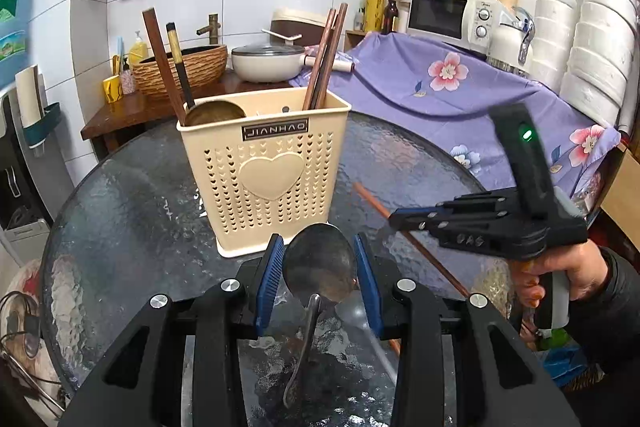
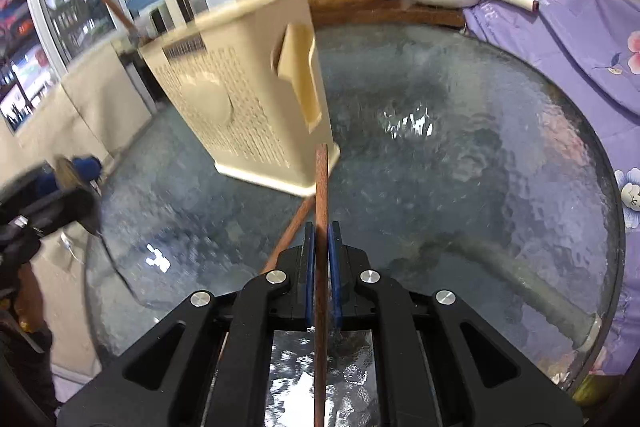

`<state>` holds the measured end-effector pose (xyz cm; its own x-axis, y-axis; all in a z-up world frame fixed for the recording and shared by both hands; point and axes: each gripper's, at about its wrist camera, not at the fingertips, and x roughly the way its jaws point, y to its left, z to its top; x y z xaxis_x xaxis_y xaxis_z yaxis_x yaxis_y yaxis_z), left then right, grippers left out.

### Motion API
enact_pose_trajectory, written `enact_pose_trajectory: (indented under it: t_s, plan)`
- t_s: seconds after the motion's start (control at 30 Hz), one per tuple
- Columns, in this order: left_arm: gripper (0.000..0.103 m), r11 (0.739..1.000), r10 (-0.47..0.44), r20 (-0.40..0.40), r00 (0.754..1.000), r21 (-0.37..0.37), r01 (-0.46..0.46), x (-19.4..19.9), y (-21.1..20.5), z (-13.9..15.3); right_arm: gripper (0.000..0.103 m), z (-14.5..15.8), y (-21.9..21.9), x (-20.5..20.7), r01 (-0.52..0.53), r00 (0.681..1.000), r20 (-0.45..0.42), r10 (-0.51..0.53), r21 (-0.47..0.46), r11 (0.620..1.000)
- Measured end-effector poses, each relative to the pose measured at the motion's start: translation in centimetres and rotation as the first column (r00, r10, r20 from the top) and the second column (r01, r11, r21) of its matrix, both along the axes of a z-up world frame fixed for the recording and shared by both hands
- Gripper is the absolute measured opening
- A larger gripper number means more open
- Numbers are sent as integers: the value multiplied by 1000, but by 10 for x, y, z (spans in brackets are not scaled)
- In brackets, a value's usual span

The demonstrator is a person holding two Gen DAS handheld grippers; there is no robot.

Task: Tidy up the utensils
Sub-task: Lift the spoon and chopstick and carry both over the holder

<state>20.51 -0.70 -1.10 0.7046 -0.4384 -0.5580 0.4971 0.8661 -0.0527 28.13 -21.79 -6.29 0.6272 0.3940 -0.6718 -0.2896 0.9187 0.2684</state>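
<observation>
Your left claw [image 1: 318,269] is set wide around the bowl of a metal spoon [image 1: 320,263]; the blue pads flank it, and whether they touch it you cannot tell. Your right claw [image 2: 321,239] is pinched narrow on a brown chopstick [image 2: 321,227], which points toward 12 o'clock at the base of the cream holder [image 1: 266,167].

By my reading you are well along: the holder on the glass desk [image 1: 132,195] already carries several chopsticks and a ladle [image 1: 214,113]. Left to stow are the spoon, the gripped chopstick and a second chopstick [image 2: 290,231] slanting toward 7 o'clock.

The holder's interior is hidden, the right view is blurred, and both claws' bodies cover the near desk.
</observation>
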Motion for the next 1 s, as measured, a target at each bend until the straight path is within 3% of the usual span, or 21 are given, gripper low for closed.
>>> enact_pose_trajectory:
  t_s: [0.1, 0.27, 0.73, 1.0]
  plan:
    - [35, 1000, 4, 14, 1000, -11, -4, -3, 2, 6, 7, 24, -6, -12, -21, 998, 65, 17, 57, 998]
    - [35, 999, 8, 38, 999, -42, -7, -9, 5, 18, 7, 58, -9, -36, -65, 984, 169, 53, 65, 996]
    - [35, 996, 21, 67, 998, -91, -15, -14, 4, 37, 7, 107, -14, -61, -108, 958, 277, 76, 104, 989]
    - [35, 992, 40, 90, 995, -120, -29, -5, 5, 58, 7, 146, -4, -53, -158, 935, 334, 120, 89, 983]
